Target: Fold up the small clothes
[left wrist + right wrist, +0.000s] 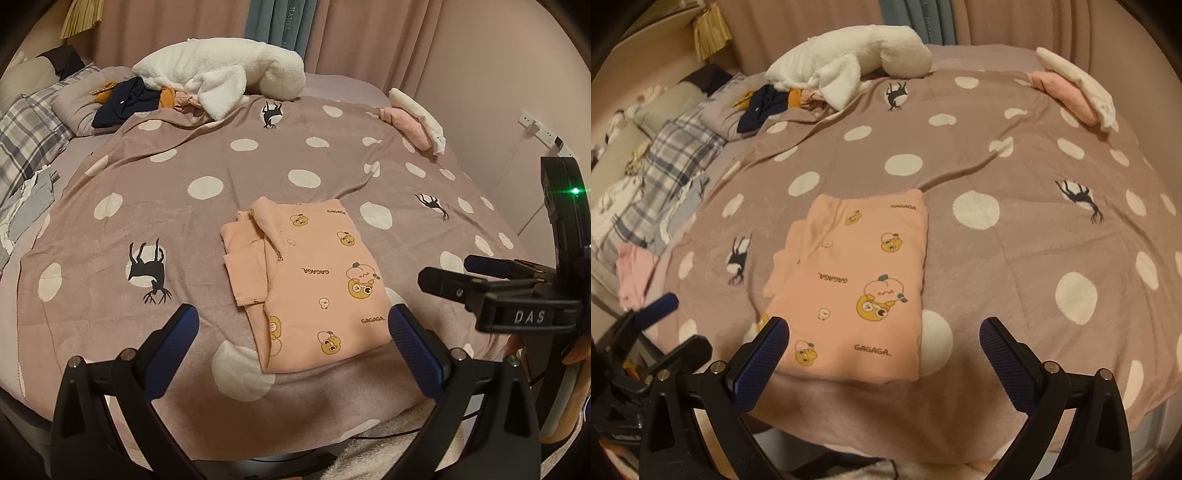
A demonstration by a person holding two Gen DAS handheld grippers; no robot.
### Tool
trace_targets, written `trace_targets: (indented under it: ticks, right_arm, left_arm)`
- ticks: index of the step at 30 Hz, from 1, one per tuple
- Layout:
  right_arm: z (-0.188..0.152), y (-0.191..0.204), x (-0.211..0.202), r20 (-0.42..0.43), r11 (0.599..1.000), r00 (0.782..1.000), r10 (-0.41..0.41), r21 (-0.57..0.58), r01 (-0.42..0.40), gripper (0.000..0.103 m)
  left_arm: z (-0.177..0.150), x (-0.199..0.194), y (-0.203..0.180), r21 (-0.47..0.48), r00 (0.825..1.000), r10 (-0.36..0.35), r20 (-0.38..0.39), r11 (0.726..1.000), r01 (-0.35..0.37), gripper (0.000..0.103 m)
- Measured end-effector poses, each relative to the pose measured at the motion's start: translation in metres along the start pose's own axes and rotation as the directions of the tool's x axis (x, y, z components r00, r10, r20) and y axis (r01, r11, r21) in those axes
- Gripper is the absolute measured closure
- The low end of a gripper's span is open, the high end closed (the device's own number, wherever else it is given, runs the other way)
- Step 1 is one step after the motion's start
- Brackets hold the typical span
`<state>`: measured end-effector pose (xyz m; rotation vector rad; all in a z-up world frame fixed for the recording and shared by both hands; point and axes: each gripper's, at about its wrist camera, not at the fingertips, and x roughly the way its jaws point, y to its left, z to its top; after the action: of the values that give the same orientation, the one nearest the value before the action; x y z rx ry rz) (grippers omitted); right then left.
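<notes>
A small peach garment [314, 277] with cartoon prints and "GAGAGA" lettering lies folded into a rectangle on the polka-dot bedspread [221, 162]; it also shows in the right wrist view [860, 280]. A sleeve part sticks out at its left side [247, 273]. My left gripper [295, 328] is open and empty, hovering just in front of the garment's near edge. My right gripper [884, 339] is open and empty over the garment's near edge. The right gripper also appears at the right in the left wrist view [480, 280].
A pile of clothes [140, 98] under a white fluffy blanket [221, 74] lies at the far side of the bed. A folded pink and white stack [417, 118] sits far right. Plaid pillows [26, 129] lie left. Wall sockets [539, 129] are at right.
</notes>
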<state>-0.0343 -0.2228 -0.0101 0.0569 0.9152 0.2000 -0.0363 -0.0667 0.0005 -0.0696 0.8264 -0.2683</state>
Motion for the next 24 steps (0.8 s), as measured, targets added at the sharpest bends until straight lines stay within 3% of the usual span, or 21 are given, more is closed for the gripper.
trace_targets:
  ticks: [16, 24]
  right_arm:
    - [-0.011, 0.005, 0.004, 0.008, 0.998, 0.998, -0.058, -0.003, 0.058, 0.001]
    - [-0.012, 0.007, 0.009, -0.003, 0.997, 0.997, -0.077, -0.013, 0.077, 0.001]
  left_arm:
    - [-0.003, 0.01, 0.0, -0.011, 0.999, -0.019, -0.035, 1.0, 0.018, 0.001]
    - [-0.005, 0.016, 0.001, 0.012, 0.999, 0.012, -0.049, 1.0, -0.011, 0.001]
